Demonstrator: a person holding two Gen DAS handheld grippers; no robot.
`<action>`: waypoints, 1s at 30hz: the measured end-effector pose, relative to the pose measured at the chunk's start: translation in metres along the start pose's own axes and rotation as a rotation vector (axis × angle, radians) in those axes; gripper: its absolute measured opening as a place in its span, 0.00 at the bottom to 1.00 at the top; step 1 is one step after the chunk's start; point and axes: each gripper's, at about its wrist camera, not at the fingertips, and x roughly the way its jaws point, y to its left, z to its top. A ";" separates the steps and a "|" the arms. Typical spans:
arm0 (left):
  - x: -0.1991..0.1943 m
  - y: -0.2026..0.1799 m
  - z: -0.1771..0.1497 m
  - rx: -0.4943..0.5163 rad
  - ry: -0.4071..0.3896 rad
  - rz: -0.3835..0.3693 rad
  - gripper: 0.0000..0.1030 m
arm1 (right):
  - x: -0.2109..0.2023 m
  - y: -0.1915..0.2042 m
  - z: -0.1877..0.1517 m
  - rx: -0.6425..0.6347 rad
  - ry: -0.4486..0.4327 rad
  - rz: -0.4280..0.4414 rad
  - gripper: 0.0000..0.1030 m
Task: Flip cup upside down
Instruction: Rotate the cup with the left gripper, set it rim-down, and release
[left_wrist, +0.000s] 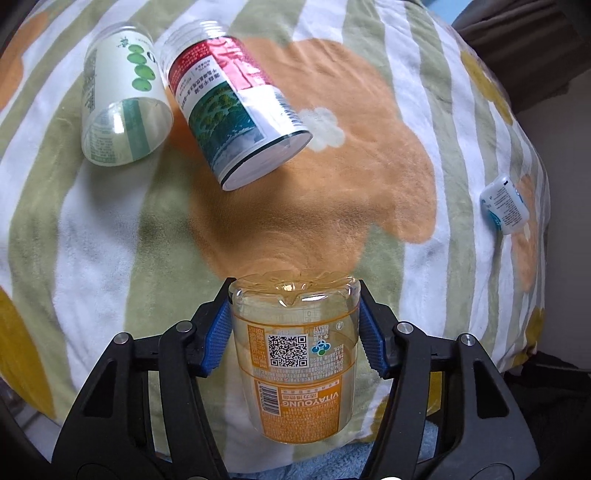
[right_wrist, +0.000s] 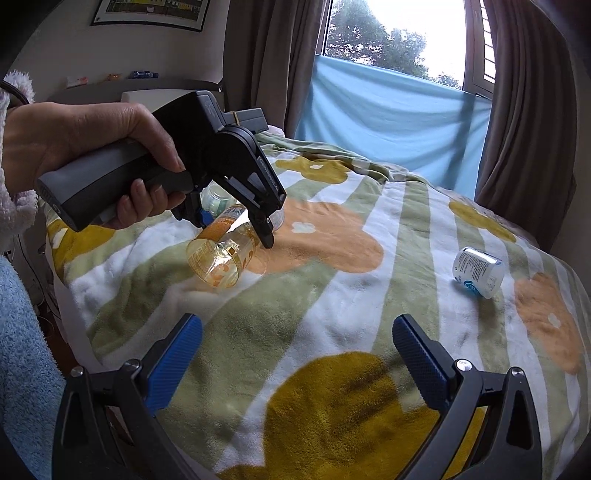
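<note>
My left gripper (left_wrist: 295, 328) is shut on a clear plastic cup with an orange label (left_wrist: 295, 354), its blue pads pressing both sides. In the right wrist view the cup (right_wrist: 221, 254) hangs tilted in the left gripper (right_wrist: 255, 236), just above the blanket, its open mouth toward the camera and down-left. My right gripper (right_wrist: 297, 354) is open and empty, low over the near part of the blanket.
A striped flowered blanket (left_wrist: 369, 155) covers the bed. A green-label jar (left_wrist: 122, 99) and a red-label jar (left_wrist: 240, 110) lie on their sides beyond the cup. A small white bottle (right_wrist: 478, 272) lies to the right. Curtains and a window are behind.
</note>
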 end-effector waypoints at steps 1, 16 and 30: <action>-0.008 -0.002 -0.002 0.015 -0.036 -0.006 0.56 | -0.001 0.000 0.000 -0.001 -0.007 -0.002 1.00; -0.022 -0.011 -0.018 0.153 -0.557 -0.015 0.56 | 0.002 0.003 -0.002 -0.008 0.019 -0.009 1.00; -0.008 0.004 -0.041 0.125 -0.513 0.002 0.56 | 0.007 0.010 -0.002 -0.047 0.039 -0.003 1.00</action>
